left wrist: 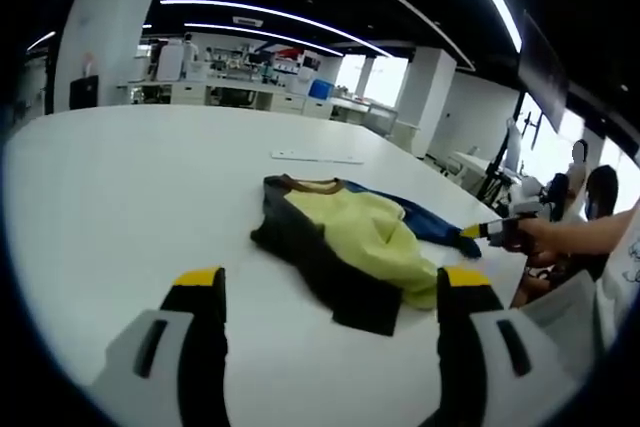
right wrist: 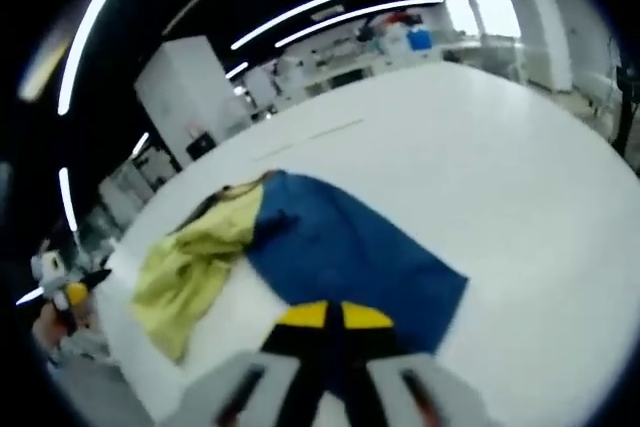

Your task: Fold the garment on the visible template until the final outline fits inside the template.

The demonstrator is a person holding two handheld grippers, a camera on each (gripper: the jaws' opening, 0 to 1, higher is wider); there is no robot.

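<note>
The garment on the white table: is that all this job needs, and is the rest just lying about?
Part of the job:
- garment, yellow, blue and dark
- right gripper, shut on its blue part
- left gripper, open
- table

Just there:
- flat white strip beyond the garment
- lab benches behind

Garment (right wrist: 330, 247) blue, yellow, black; table (left wrist: 130, 197) white.

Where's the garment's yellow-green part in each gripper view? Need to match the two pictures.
Left gripper view: the yellow-green part lies centre-right, above and between the open jaws, with dark fabric in front and the blue part behind.
Right gripper view: it lies left of centre, left of the blue part.
Shared landmark: the brown collar, where yellow-green meets blue.
</note>
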